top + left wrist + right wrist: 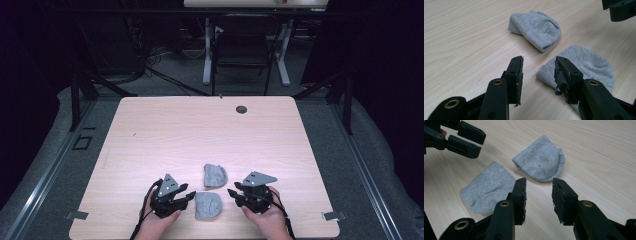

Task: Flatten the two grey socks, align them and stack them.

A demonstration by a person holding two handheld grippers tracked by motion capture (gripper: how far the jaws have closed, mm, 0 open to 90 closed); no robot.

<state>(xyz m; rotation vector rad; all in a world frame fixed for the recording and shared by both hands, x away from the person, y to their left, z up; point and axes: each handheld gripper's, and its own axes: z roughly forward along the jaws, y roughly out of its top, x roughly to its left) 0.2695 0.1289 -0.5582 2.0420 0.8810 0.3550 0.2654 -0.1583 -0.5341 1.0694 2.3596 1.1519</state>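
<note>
Two folded grey socks lie on the wooden table (165, 135) near its front edge. The farther sock (215, 175) (536, 27) (540, 165) is a rounded bundle. The nearer sock (208, 205) (586, 65) (489, 187) lies flat between the two hands. My left gripper (187, 196) (539, 60) (481, 143) is open just left of the nearer sock, with its right jaw over that sock's edge and nothing held. My right gripper (234, 192) (539, 181) (621, 10) is open to the right of the socks, pointing at the farther one, with nothing between its jaws.
A dark round grommet (241, 109) sits near the table's far edge. Beyond the table stand a black chair (242, 50) and white desk legs (206, 55). Metal brackets (334, 216) stick out at the front corners. Bare tabletop stretches away behind the socks.
</note>
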